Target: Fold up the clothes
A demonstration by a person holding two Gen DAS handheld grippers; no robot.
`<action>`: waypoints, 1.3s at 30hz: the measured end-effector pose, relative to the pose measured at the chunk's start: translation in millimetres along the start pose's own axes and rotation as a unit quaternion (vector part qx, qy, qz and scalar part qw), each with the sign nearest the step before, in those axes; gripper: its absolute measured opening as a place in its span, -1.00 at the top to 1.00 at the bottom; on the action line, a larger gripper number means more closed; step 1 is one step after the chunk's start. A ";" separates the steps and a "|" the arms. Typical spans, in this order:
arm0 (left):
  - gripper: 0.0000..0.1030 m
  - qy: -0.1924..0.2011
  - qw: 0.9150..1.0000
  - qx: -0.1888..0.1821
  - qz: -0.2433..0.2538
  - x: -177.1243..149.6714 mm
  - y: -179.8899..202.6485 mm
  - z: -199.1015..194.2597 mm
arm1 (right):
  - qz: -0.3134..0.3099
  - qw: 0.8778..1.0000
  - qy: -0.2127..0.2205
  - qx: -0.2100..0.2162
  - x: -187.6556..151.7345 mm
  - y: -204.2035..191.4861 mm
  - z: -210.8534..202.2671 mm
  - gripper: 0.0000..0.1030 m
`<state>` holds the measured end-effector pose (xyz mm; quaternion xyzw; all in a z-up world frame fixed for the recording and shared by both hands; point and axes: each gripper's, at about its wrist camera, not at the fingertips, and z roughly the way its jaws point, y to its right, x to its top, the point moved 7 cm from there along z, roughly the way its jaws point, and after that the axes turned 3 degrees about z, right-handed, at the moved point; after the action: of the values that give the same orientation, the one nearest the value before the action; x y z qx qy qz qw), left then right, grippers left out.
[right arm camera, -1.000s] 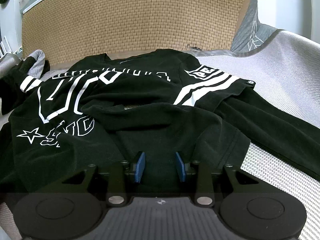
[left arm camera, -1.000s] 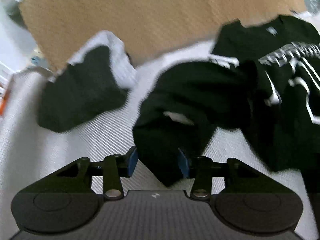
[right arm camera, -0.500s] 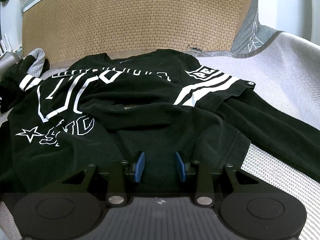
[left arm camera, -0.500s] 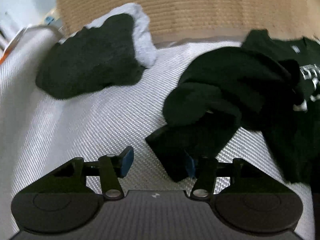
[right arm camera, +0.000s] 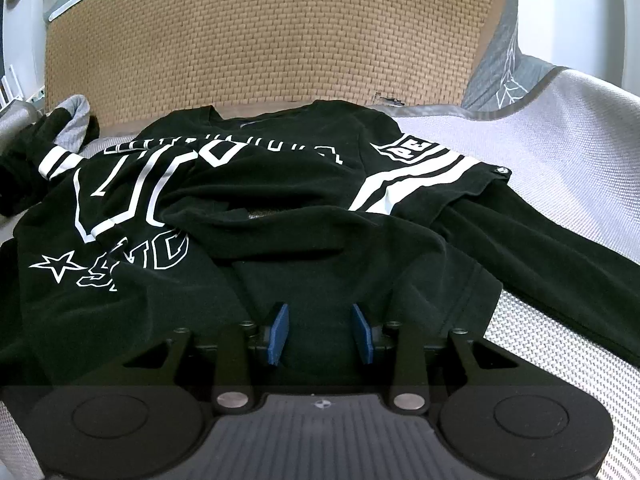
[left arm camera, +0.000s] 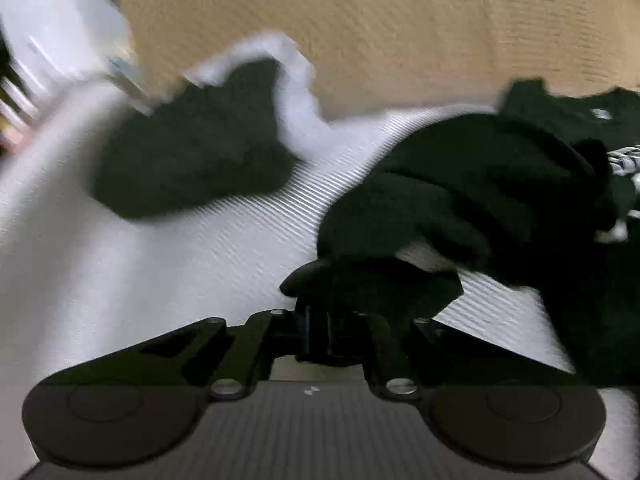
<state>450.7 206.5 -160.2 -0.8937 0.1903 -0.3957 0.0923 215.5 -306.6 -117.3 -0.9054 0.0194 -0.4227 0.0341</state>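
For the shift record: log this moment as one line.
step: fold clothes | left gripper: shut on black sleeve | right gripper: open over black shirt | surface: grey bed

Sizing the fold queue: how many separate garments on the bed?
2, maybe more. Black printed shirt spread mid-bed, its sleeve pinched by the left gripper; black-and-grey garment bunched left, near the wicker headboard. Overlapping black fabric may hide another.

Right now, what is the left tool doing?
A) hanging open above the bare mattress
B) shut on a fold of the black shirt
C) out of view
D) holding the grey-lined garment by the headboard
B: in the left wrist view the left tool has its fingers drawn together with a dark edge of the black shirt pinched between them; the grey-lined garment lies apart.
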 end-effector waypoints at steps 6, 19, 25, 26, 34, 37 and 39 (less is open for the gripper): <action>0.84 0.053 0.992 0.115 0.026 17.4 -55.9 -50.0 | 0.000 1.000 0.000 0.001 -0.1 -0.1 -0.2 0.23; 0.46 -0.048 0.996 0.012 0.077 -37.3 -58.6 -51.0 | 0.001 1.000 -0.002 0.003 0.3 0.3 -1.0 0.23; 0.17 -0.017 0.997 -0.036 0.061 -28.0 -37.7 -55.3 | -0.001 1.000 -0.001 0.000 -0.3 -0.5 -1.0 0.23; 0.12 -0.010 0.997 -0.044 0.055 -21.9 -35.5 -55.0 | -0.001 1.000 -0.001 0.000 -0.3 -0.7 -1.0 0.23; -0.07 0.040 0.992 -0.119 0.003 21.4 -2.9 -63.3 | -0.002 1.000 -0.001 0.000 -0.7 -1.3 -1.1 0.23; -0.11 0.053 0.988 -0.146 -0.009 34.3 8.1 -64.5 | 0.000 1.000 -0.001 0.001 -0.3 -1.0 -1.2 0.22; -0.11 0.060 0.986 -0.155 -0.017 41.9 12.6 -65.0 | 0.000 1.000 -0.002 0.002 0.0 -1.0 -1.4 0.22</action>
<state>424.8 176.8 -92.5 -0.8751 0.2389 -0.4156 -0.0661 214.4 -305.6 -116.4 -0.9061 0.0184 -0.4212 0.0354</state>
